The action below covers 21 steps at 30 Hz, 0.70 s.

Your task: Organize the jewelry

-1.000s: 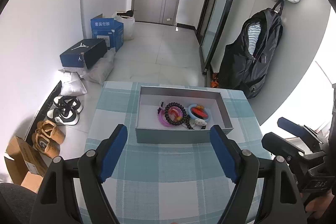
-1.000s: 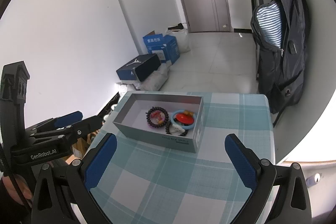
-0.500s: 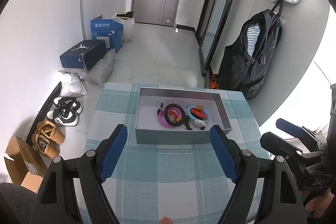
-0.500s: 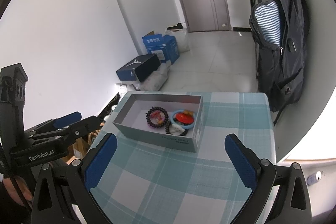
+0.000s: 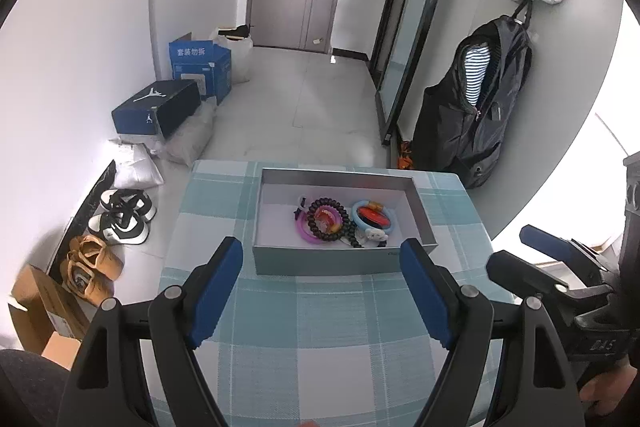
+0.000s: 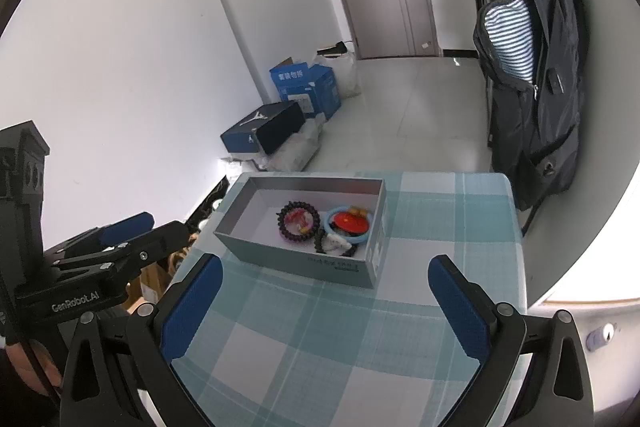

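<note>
A grey open box [image 5: 340, 261] [image 6: 296, 263] sits at the far end of a small table covered in a teal checked cloth [image 5: 332, 339] [image 6: 328, 339]. Inside lie a dark bead bracelet [image 5: 326, 217] [image 6: 299, 221], a pink ring [image 5: 306, 233], a light blue ring with a red piece [image 5: 374, 217] [image 6: 350, 223] and a small white item [image 5: 374, 235] [image 6: 334, 245]. My left gripper [image 5: 324, 271] hovers open above the cloth just before the box. My right gripper [image 6: 326, 285] is open too, near the box's right front corner. Neither holds anything.
Beyond the table lie a tiled floor, a dark shoebox [image 5: 156, 107], a blue carton [image 5: 200, 69], shoes [image 5: 122, 215] along the left wall and a cardboard box [image 5: 36, 311]. A black backpack [image 5: 476, 115] [image 6: 536, 107] hangs on the right wall.
</note>
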Each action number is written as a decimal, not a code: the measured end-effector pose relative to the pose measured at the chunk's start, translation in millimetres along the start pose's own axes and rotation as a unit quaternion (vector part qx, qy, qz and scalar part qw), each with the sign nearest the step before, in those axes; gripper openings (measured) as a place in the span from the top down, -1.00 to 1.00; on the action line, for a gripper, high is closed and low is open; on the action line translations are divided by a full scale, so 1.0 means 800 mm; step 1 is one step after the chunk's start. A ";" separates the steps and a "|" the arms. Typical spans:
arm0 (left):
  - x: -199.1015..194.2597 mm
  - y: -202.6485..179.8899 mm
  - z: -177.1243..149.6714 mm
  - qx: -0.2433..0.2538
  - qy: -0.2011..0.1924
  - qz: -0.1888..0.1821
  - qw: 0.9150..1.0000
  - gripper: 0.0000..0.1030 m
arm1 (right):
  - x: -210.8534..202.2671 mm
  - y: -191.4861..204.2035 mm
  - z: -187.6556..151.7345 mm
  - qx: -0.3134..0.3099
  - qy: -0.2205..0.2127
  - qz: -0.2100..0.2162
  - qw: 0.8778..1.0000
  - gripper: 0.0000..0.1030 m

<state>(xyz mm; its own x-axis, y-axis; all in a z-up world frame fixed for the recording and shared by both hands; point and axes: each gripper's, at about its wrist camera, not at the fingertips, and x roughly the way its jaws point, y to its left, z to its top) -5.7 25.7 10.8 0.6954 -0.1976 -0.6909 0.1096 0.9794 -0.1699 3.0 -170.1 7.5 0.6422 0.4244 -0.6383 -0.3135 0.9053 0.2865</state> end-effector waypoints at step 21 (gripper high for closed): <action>-0.001 -0.001 0.001 0.000 0.000 -0.003 1.000 -0.50 | 0.002 0.000 -0.002 0.004 0.002 -0.004 1.000 -1.00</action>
<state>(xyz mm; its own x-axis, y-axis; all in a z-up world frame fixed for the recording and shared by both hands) -5.8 25.5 11.9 0.6944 -0.2032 -0.6903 0.1138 0.9782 -0.1736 3.4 -169.6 5.4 0.6423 0.4177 -0.6426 -0.3033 0.9085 0.2875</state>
